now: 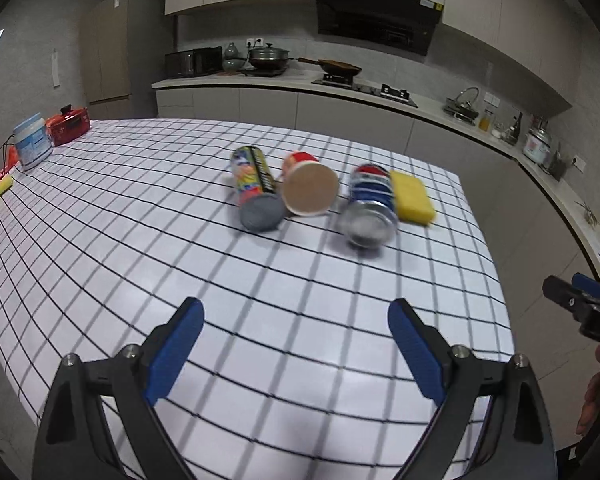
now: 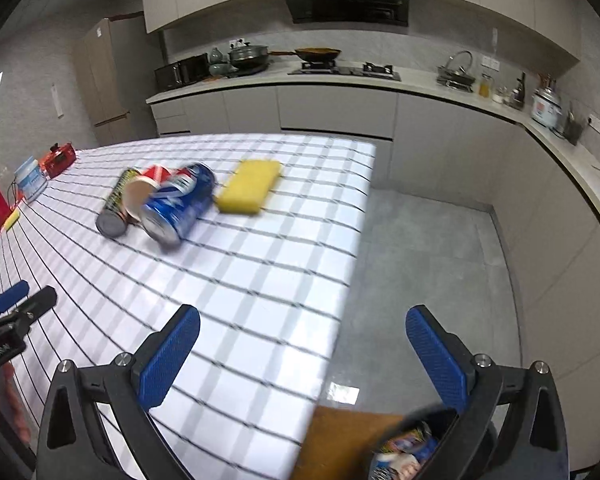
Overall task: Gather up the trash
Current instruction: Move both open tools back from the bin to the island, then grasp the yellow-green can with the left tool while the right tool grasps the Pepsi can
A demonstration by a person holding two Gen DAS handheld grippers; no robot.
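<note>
- Aluminium, card and foil make up the trash we are after: a blue can (image 1: pixel 370 204), a paper cup (image 1: pixel 309 186) and a tall printed canister (image 1: pixel 254 188) all lie on their sides in a tight row mid-worktop, well ahead of both grippers
- Our left gripper (image 1: pixel 296 344) hangs over the checked worktop (image 1: pixel 140 248) with jaws spread and nothing between them; our right gripper (image 2: pixel 302 350) is likewise spread and empty, poised over the worktop's right edge
- Round things on their sides roll, we judge; a nudge from one fingertip could send the can off toward that right edge and onto the floor (image 2: pixel 428 264)
- The cup and canister look to be touching, so closing on one may drag or knock its neighbour
- The yellow sponge (image 1: pixel 412 198) lies just beside the can and could get pinched along with it
- A bin (image 2: pixel 412 448) with wrappers inside shows low under the right gripper, beside the worktop edge
- Room is generous between us and the row; the left end holds a white tub (image 1: pixel 32 146), a red box (image 1: pixel 70 126) and cables, so we keep clear there
</note>
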